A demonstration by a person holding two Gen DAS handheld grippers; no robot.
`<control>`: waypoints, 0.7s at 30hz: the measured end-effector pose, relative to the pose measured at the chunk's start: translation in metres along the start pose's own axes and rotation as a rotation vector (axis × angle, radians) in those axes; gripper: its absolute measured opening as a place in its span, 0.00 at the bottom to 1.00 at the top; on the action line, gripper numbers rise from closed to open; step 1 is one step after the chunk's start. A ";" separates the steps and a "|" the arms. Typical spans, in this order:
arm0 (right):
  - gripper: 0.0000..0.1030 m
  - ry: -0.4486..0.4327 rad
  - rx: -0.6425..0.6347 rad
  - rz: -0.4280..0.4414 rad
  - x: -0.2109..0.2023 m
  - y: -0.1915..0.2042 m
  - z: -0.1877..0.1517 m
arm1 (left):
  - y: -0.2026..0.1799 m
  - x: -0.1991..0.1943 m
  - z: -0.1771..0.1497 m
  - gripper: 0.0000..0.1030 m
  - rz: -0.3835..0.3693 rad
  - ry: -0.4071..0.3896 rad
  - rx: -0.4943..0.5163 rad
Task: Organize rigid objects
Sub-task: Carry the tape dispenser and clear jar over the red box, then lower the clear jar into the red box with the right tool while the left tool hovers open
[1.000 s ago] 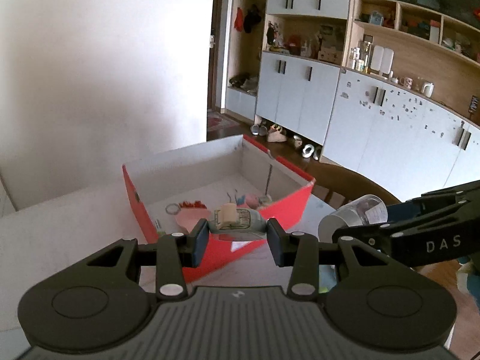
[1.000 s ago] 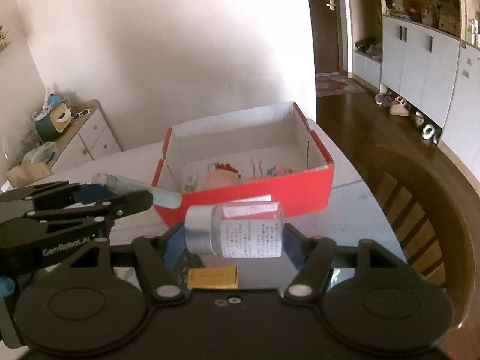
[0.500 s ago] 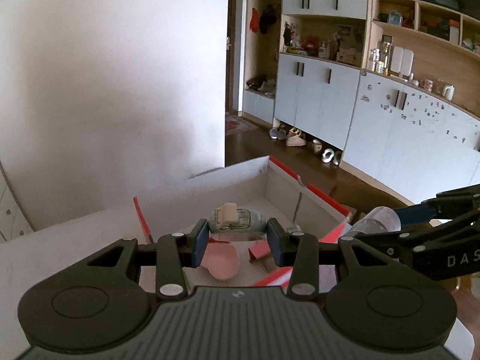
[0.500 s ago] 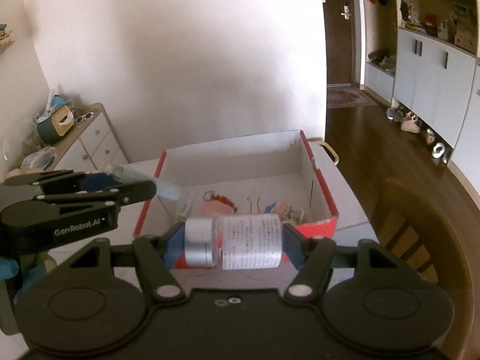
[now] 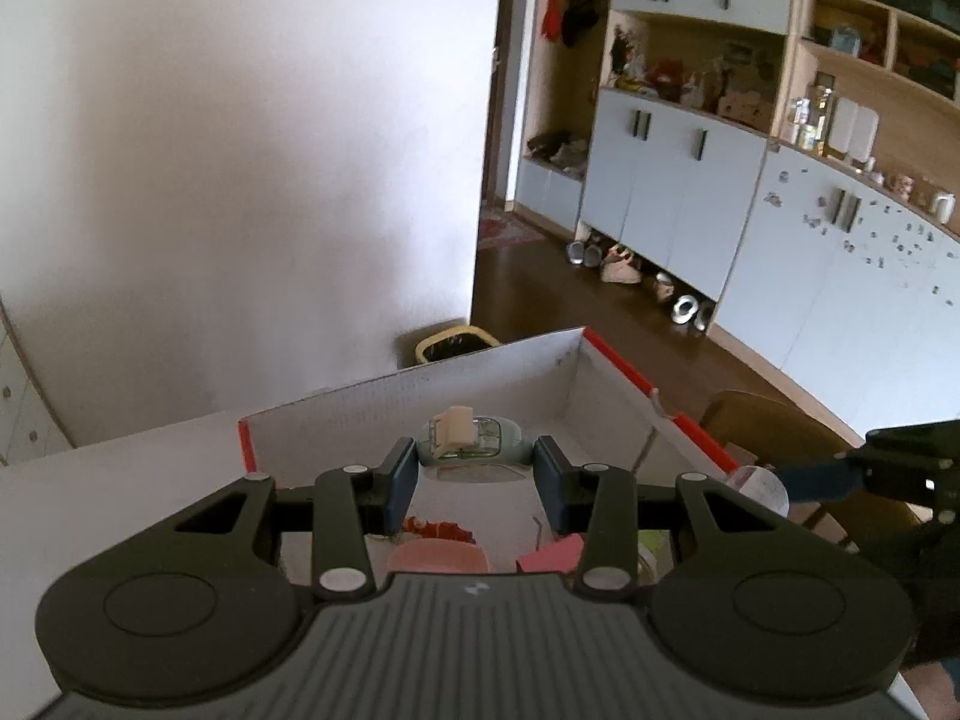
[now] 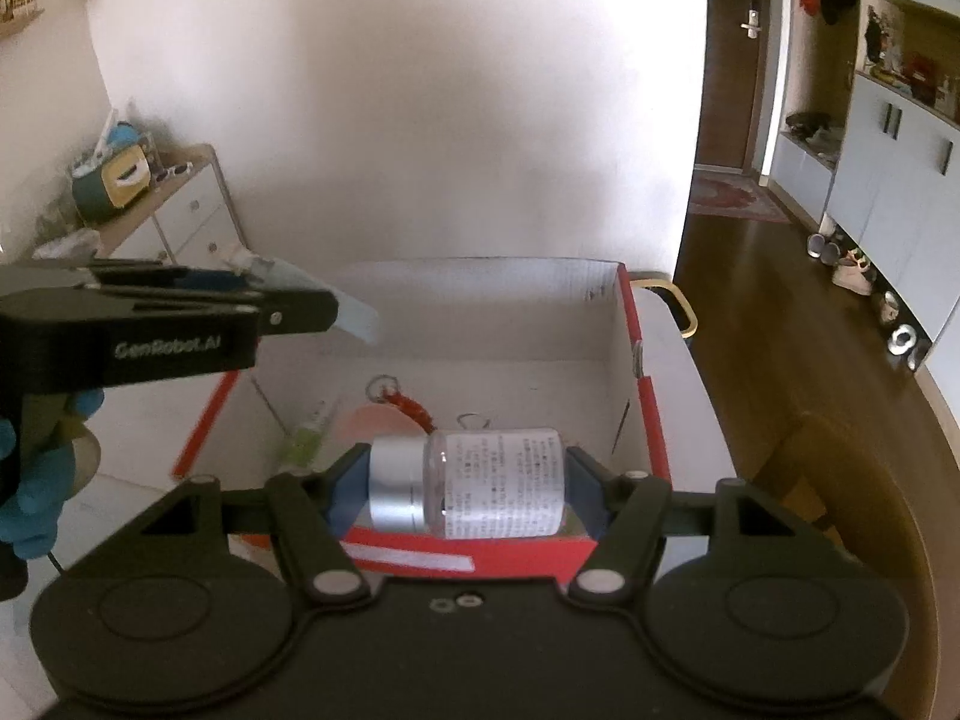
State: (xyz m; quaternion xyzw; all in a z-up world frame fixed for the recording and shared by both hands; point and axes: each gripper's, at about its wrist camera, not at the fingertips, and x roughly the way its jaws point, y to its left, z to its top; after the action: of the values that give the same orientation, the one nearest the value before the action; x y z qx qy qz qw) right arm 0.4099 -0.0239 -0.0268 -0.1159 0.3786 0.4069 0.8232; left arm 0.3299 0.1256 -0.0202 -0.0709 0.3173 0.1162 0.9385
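Since the earlier frames both hands had carried their loads forward, so that the red box (image 6: pixel 648 420), first seen well ahead on the desk (image 5: pixel 120 480), now lay directly beneath them. The left hand-held gripper (image 5: pixel 474 483) was clamped at a narrow setting on a small pale blue-green container (image 5: pixel 474 444) with a cream clip on top, held crosswise between its blue pads over the white interior of the box. In the right wrist view this same tool entered from the left, gripped by a hand in a blue glove (image 6: pixel 30 480), its load jutting out past the fingertips above the box's left wall.

The right hand-held gripper (image 6: pixel 465 483) held a clear bottle (image 6: pixel 498 483) with a silver cap and a printed white label, lying on its side with the cap towards the left pad, pressed end to end at a middling width. It hung above the near red wall of the box. In the left wrist view only the bottle's base showed at the right edge.

Inside the box lay a pink flat piece (image 5: pixel 438 558), a key ring with a red coiled cord (image 6: pixel 402 399) and a small greenish vial (image 6: pixel 303 444), all on the floor of the box, apart from the two carried things
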 end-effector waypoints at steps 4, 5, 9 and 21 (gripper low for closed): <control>0.65 0.037 -0.011 0.019 0.019 -0.005 0.005 | -0.002 0.028 0.004 0.40 0.019 0.034 -0.001; 0.65 0.049 -0.020 0.020 0.023 -0.006 0.006 | -0.003 0.034 0.004 0.40 0.020 0.043 0.002; 0.65 0.088 -0.037 0.033 0.042 -0.007 0.010 | -0.006 0.059 0.006 0.40 0.030 0.081 0.015; 0.65 0.150 -0.115 0.051 0.074 0.000 0.014 | -0.002 0.114 0.005 0.40 0.044 0.202 -0.030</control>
State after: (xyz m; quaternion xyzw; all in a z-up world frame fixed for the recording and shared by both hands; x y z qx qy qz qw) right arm 0.4460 0.0261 -0.0701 -0.1836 0.4179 0.4389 0.7740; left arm 0.4210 0.1440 -0.0856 -0.0894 0.4102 0.1336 0.8977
